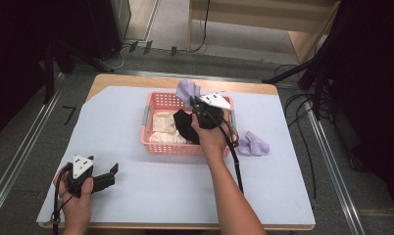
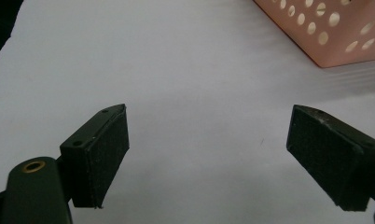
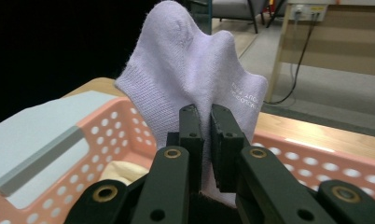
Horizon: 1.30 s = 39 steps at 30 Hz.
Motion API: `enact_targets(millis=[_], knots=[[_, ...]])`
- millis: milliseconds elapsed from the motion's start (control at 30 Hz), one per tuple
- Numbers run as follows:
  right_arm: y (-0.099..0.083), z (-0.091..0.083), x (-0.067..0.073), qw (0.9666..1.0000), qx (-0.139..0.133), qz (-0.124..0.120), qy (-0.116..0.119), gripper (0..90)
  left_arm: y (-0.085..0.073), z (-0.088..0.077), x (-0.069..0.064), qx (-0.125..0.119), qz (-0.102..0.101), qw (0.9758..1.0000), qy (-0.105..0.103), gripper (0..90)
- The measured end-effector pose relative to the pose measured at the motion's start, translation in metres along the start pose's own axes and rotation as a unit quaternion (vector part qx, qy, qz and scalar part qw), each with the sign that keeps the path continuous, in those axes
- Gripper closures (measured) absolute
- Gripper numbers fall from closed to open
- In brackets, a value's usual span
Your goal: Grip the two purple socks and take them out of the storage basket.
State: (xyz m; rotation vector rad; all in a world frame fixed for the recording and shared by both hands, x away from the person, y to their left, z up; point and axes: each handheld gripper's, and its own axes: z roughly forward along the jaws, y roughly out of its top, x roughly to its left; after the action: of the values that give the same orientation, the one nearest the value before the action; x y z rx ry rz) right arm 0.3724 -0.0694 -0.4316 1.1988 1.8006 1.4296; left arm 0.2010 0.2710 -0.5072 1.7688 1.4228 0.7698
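The right gripper [image 1: 194, 101] is seen clamped on a lilac sock [image 1: 187, 90], which is held up above the far rim of a pink perforated basket [image 1: 158, 145] near the middle of the table; in the right gripper view the two black jaws are shown pinched narrowly together on the knitted fabric [image 3: 190, 70], with small white lettering visible on the sock's right edge. A black garment [image 1: 185, 125] and cream cloths [image 1: 161, 128] are seen lying inside the basket, whose grey handles are fitted at either end. A second lilac sock [image 1: 254, 145] is left crumpled on the surface just to the right of the basket. The left gripper [image 1: 107, 177] is rested low on the near left part of the table, its jaws spread wide with nothing but bare sheet between them, a corner of the basket [image 2: 330, 32] being caught at the upper right of the left gripper view. The table [image 1: 185, 78] is covered by a pale lavender-white sheet [image 1: 151, 191], a strip of wooden top being left exposed along the far edge. Grey carpeted floor, metal rails on both sides, trailing black cables [image 1: 303, 122] and a light wooden unit [image 1: 263, 19] are seen beyond, while dark draping is hung at both sides of the room.
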Motion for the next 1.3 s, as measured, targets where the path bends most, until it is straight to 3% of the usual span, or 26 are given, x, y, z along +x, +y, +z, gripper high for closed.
enact_targets(millis=[467, 733, 967, 1100, 1233, 1300], knots=[[-0.005, -0.043, -0.058, 0.9972, -0.044, 0.019, -0.058, 84.5, 0.000, 0.000, -0.001, 0.000, 0.002, 1.0000, 0.002, 13.7], [-0.016, -0.068, -0.100, 0.9913, -0.045, 0.042, -0.116, 84.5, 0.000, 0.000, -0.001, -0.001, 0.003, 1.0000, 0.002, 13.7], [-0.040, -0.081, -0.130, 0.9830, -0.002, 0.058, -0.174, 84.4, 0.000, 0.000, -0.001, 0.000, 0.003, 1.0000, 0.003, 13.7], [-0.058, -0.090, -0.140, 0.9784, 0.035, 0.066, -0.193, 84.3, 0.000, 0.000, -0.001, 0.001, 0.005, 1.0000, 0.004, 13.7], [-0.076, -0.096, -0.148, 0.9758, 0.076, 0.090, -0.184, 81.8, 0.000, 0.000, -0.001, -0.003, 0.002, 1.0000, 0.005, 13.7], [-0.084, -0.100, -0.151, 0.9784, 0.085, 0.103, -0.158, 72.7, 0.000, -0.001, -0.001, -0.004, 0.002, 1.0000, 0.005, 13.7]])
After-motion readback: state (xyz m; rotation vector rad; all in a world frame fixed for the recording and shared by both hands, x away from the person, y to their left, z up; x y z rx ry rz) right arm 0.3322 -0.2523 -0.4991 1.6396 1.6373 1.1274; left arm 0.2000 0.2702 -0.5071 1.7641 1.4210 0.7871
